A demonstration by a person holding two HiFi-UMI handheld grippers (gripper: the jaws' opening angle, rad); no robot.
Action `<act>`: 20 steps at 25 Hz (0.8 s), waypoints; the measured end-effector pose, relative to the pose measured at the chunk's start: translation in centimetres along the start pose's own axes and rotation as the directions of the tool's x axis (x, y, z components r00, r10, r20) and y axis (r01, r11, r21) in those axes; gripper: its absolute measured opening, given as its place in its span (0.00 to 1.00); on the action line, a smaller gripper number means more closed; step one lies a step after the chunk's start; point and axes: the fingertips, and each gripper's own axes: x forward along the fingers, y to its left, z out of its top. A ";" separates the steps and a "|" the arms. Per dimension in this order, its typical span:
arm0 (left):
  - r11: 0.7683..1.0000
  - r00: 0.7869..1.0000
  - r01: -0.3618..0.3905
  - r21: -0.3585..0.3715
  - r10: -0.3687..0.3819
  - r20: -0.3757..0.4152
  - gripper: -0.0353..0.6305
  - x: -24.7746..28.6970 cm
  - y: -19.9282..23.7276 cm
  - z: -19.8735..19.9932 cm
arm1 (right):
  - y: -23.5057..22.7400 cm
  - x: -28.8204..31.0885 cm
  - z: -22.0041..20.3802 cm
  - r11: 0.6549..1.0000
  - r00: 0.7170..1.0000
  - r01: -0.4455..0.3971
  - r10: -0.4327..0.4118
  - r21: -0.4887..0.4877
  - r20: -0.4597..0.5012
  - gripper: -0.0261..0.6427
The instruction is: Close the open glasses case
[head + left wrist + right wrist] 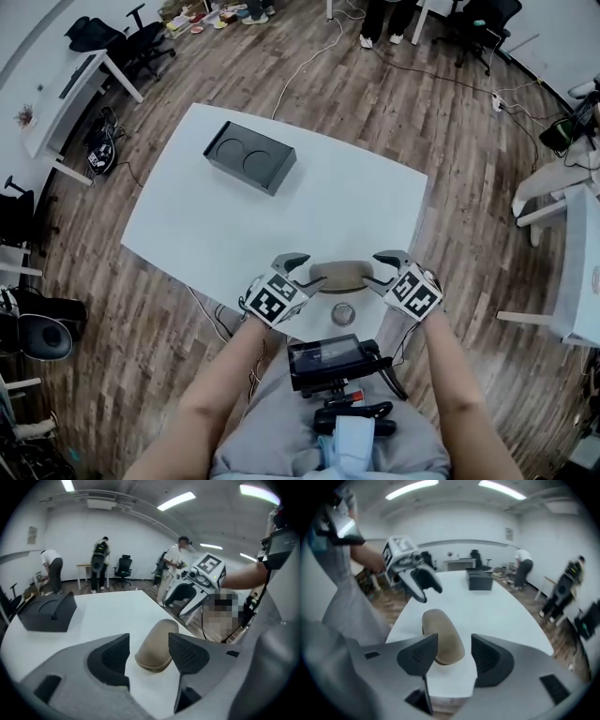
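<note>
A tan glasses case (342,275) lies lengthwise along the front edge of the white table (281,225), its lid down on its base. My left gripper (305,270) is at the case's left end and my right gripper (380,269) at its right end, facing each other. In the left gripper view the case end (157,644) sits just beyond the open left gripper (149,653), with a gap beside the left pad. In the right gripper view the other case end (443,639) reaches between the jaws of the open right gripper (454,653), with a gap on its right side.
A black box with two round recesses (250,157) stands at the table's far side. A small round metal piece (343,312) lies at the front edge, below the case. A dark device (328,361) hangs at the person's waist. Desks, office chairs and people stand around the room.
</note>
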 end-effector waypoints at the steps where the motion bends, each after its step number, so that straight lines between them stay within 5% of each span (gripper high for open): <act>1: 0.998 0.999 0.036 0.051 -0.034 -0.037 0.44 0.6 -0.3 0.3 | 0.3 0.4 0.4 0.994 0.998 -0.040 0.035 -0.106 -0.049 0.35; 4: 0.978 0.979 0.146 0.149 -0.121 -0.162 0.48 2.8 -1.7 0.3 | 1.4 1.8 0.6 0.953 0.973 -0.189 0.149 -0.237 -0.177 0.42; 8: 0.951 0.941 0.232 0.205 -0.167 -0.294 0.50 4.7 -2.6 -0.5 | 2.0 3.2 0.3 0.925 0.932 -0.301 0.234 -0.232 -0.276 0.44; 14: 0.940 0.910 0.273 0.203 -0.184 -0.372 0.50 5.6 -2.5 -2.3 | 2.4 4.3 -0.2 0.896 0.902 -0.362 0.266 -0.258 -0.340 0.43; 20: 0.930 0.909 0.264 0.256 -0.150 -0.390 0.50 6.2 -2.7 -3.1 | 2.9 4.9 -1.1 0.895 0.903 -0.349 0.242 -0.278 -0.354 0.43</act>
